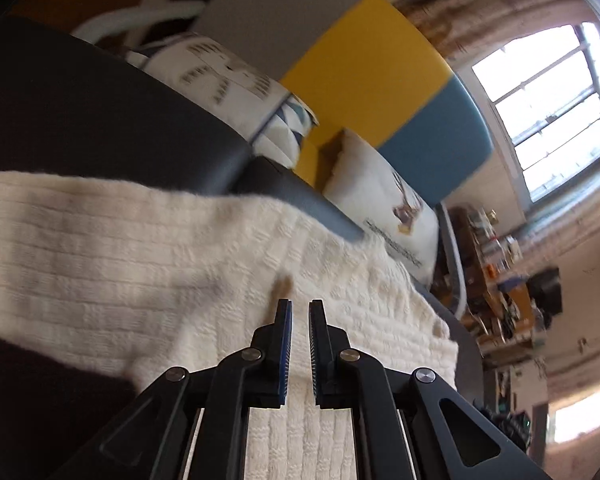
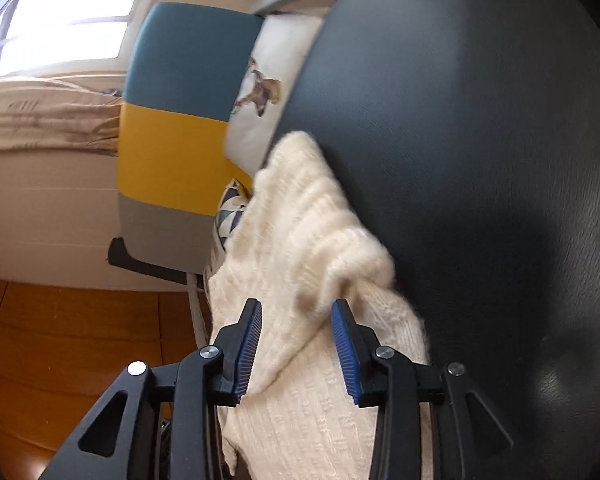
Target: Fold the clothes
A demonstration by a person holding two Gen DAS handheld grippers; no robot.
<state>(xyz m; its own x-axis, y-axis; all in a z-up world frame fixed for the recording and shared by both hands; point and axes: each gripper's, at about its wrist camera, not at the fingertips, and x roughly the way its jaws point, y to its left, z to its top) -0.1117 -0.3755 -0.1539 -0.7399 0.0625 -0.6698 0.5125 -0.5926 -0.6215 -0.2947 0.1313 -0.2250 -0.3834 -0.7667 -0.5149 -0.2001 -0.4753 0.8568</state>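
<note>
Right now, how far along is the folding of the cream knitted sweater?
Early. The cream knitted sweater lies on the dark seat, one bunched fold raised, nothing neatly squared. The left gripper is nearly shut above it, apparently empty; the right gripper straddles the bunched fold. The folds remain.

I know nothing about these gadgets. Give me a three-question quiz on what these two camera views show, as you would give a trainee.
1. True or false: the sweater is cream-coloured and knitted.
2. Which gripper has its fingers further apart: A) left gripper, B) right gripper?
3. Fill in: the backrest behind the cushion has three colour bands: blue, ____ and grey.

Key
1. True; it lies on the dark seat.
2. B. The left jaws are nearly closed with only a narrow gap; the right jaws stand wider, with a fold of sweater between them.
3. Yellow.
</note>
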